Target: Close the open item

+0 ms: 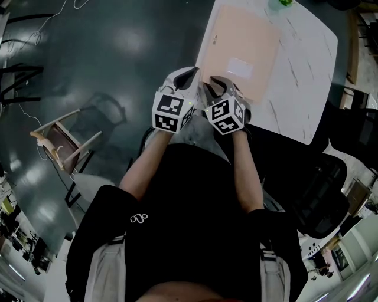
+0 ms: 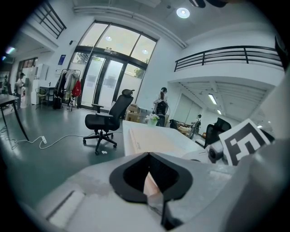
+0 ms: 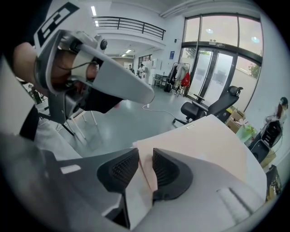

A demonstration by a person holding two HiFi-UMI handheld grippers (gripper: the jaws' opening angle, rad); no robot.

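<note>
A flat peach folder (image 1: pixel 245 41) lies closed on the white marble table (image 1: pixel 301 88). Both grippers are at its near left corner, side by side. My right gripper (image 1: pixel 214 79) (image 3: pixel 145 156) is open; the folder's corner (image 3: pixel 147 174) sits in the gap between the ribbed pads, which stand apart from it. My left gripper (image 1: pixel 190 72) (image 2: pixel 148 154) is shut, tips meeting. A peach sliver shows in the hollow behind its tips, and I cannot tell whether it is pinched. The folder (image 2: pixel 154 140) stretches ahead of it.
A wooden chair (image 1: pixel 59 141) stands on the dark floor to the left. A black office chair (image 1: pixel 322 189) is at the table's right, another (image 2: pixel 106 122) beyond its far end. A green plant (image 1: pixel 283 3) stands at the far table edge. Cables trail on the floor (image 1: pixel 29 38).
</note>
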